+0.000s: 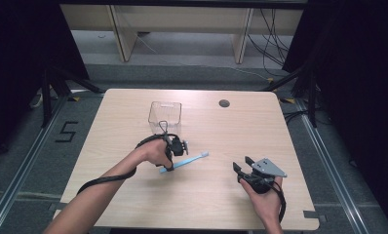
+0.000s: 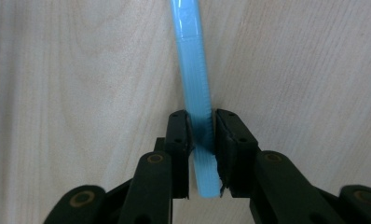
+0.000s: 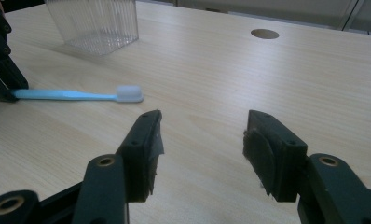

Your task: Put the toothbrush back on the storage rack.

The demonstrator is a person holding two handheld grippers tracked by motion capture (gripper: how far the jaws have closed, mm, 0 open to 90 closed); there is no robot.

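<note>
A light blue toothbrush (image 1: 188, 159) with a white head lies on the wooden table (image 1: 133, 195), just in front of a clear plastic cup (image 1: 165, 116). My left gripper (image 2: 202, 126) is shut on the handle end of the toothbrush (image 2: 193, 79), its jaws pointing down at the table. In the right gripper view the toothbrush (image 3: 76, 95) lies flat, its head to the right, with the left gripper's jaws at its left end. My right gripper (image 1: 241, 167) rests low at the front right, open and with nothing between its jaws (image 3: 201, 140).
The clear ribbed cup (image 3: 99, 23) stands upright at the back middle. A round cable hole (image 1: 224, 103) sits near the table's far edge. Black curtains, stands and cables surround the table; wooden furniture legs stand beyond it.
</note>
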